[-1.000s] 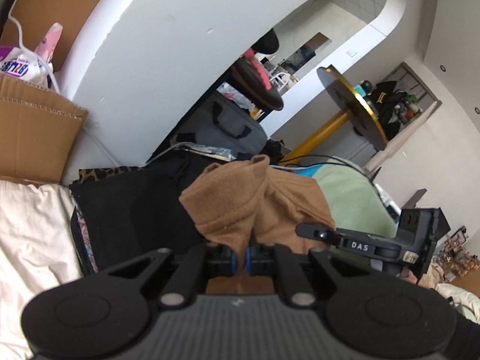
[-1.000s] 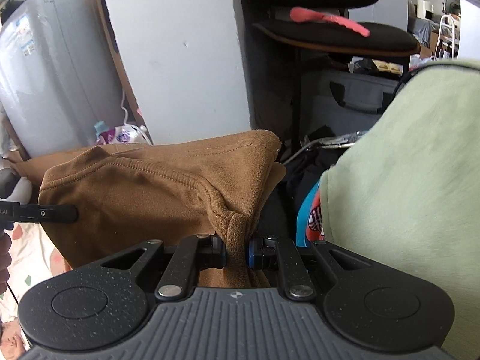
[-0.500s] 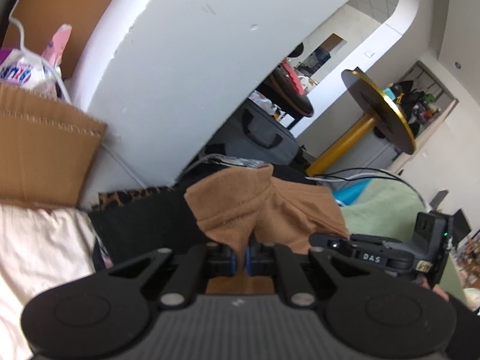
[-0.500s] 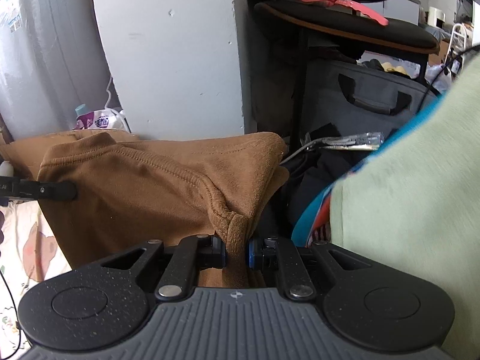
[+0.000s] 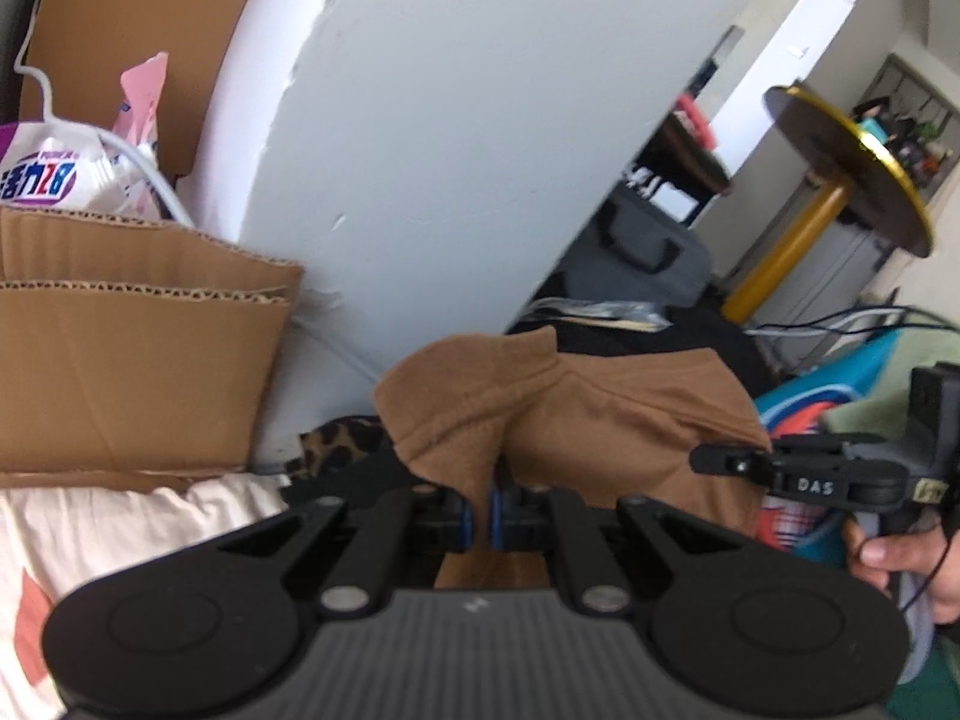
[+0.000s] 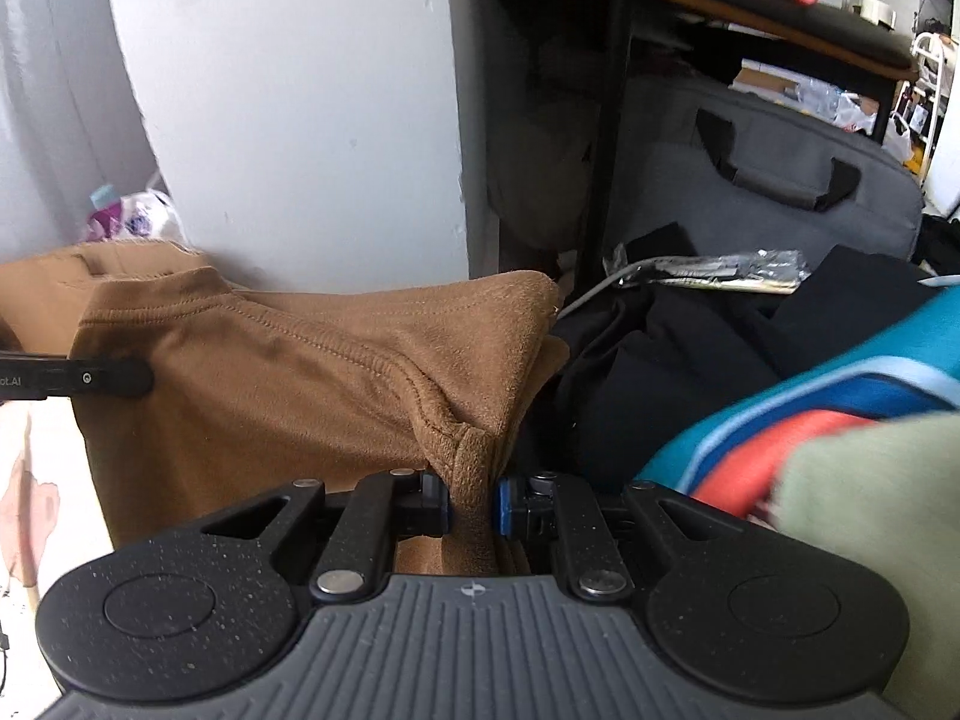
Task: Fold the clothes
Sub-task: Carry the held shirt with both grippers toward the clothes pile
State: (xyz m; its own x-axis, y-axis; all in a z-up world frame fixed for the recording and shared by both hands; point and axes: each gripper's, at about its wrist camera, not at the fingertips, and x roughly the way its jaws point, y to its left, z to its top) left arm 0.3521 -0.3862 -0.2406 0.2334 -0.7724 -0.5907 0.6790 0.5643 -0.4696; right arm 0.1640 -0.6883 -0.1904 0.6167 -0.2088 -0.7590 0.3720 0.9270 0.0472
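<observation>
A brown fleece garment (image 5: 600, 420) hangs stretched between both grippers. In the left wrist view my left gripper (image 5: 479, 519) is shut on one bunched corner of it. At the garment's right edge the right gripper's finger (image 5: 732, 462) shows from the side, with a person's hand (image 5: 888, 558) behind it. In the right wrist view the brown garment (image 6: 312, 372) spreads to the left, and my right gripper (image 6: 473, 507) is shut on a thick fold at its seam. The left gripper's finger (image 6: 102, 378) pinches the far left edge.
A white pillar (image 5: 450, 120) stands right behind the garment, with a cardboard box (image 5: 138, 372) to its left. A cream sheet (image 5: 120, 540) lies below. Black clothes (image 6: 660, 360), a teal garment (image 6: 810, 390), a green garment (image 6: 870, 510) and a grey bag (image 6: 750, 180) crowd the right.
Both grippers have sunk and moved toward the white pillar, carrying the brown garment stretched between them. The green garment has slid to the lower right of the right wrist view.
</observation>
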